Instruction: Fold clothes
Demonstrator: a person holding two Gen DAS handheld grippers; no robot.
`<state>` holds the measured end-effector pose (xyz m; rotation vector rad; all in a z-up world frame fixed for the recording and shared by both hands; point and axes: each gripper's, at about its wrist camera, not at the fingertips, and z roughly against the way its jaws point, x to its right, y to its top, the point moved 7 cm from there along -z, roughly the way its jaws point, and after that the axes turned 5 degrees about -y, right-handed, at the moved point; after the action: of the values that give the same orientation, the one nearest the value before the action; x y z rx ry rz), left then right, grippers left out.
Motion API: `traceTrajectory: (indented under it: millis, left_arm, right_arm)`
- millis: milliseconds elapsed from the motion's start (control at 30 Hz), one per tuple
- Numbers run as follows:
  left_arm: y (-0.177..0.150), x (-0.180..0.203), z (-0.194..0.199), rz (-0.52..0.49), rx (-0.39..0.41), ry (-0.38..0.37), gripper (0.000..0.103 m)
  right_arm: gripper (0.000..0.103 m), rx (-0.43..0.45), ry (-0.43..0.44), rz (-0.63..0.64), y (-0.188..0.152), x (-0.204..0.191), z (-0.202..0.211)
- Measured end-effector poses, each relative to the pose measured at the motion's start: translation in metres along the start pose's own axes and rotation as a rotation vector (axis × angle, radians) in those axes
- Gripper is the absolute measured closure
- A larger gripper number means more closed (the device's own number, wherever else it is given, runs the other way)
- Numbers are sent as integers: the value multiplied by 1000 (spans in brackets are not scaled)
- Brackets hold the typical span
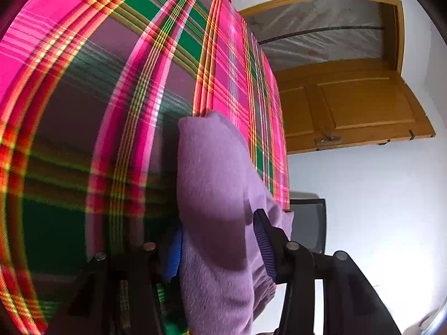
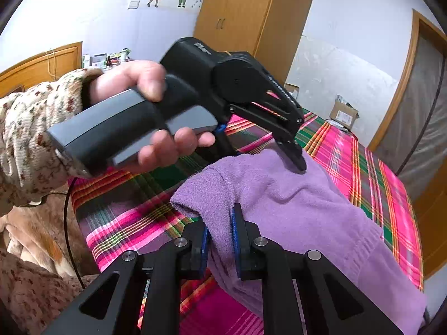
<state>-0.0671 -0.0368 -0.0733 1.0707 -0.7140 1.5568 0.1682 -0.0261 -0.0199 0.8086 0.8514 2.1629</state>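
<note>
The bed [image 2: 363, 153] fills most of both views, spread with a plaid bedsheet [image 1: 111, 111] in pink, green and red. On it lies the purple fleece garment [image 2: 293, 201], running from the middle of the right wrist view down toward five o'clock, with one thick rolled edge lifted at about seven o'clock of its mass.

The garment looks soft, light and plush. It should sag and drape wherever it is not supported, and its nap will probably cling a little to the sheet, not slide. A bunched fold gives more to bite on than a single layer, so hems and corners look like the best places to take hold. Lifting from two well-apart points should keep it from crumpling.

A person's hand [image 2: 145, 117], in a floral ribbed sleeve [image 2: 33, 128], holds the left tongs [image 2: 300, 164] at about twelve o'clock of the garment, tips down on the fleece. In the left wrist view these tongs [image 1: 218, 237] stand spread wide, with a hump of purple cloth between them. The blue pad [image 1: 264, 240] at three o'clock lies against the cloth, but I cannot tell whether it presses.

The right tongs [image 2: 220, 237] are drawn close, pinching the rolled edge between their blue pads [image 2: 236, 240].
</note>
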Motion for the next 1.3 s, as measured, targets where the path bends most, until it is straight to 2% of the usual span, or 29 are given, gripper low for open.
traceTrajectory:
  millis: [67,233,433,667,1033,1300]
  left_arm:
    - [3,-4,0,16,21,-13,75]
    - [5,-6,3,5,65,-48,88]
    - [11,5,16,-45,93,-72,91]
    - [19,5,44,-74,145,-72,92]
    - [21,-18,106,-68,245,3,92]
    - [18,-47,149,-25,304,76,92]
  right_arm:
    - [88,-1,0,1,-1,-6,6]
    - [88,-11,7,6,0,-10,4]
    - [89,-14,9,28,14,-4,-22]
    - [89,-1,37,56,30,-12,-32]
    - [89,41,157,118,62,-51,-43]
    - [89,65,270,148,85,-83,-55]
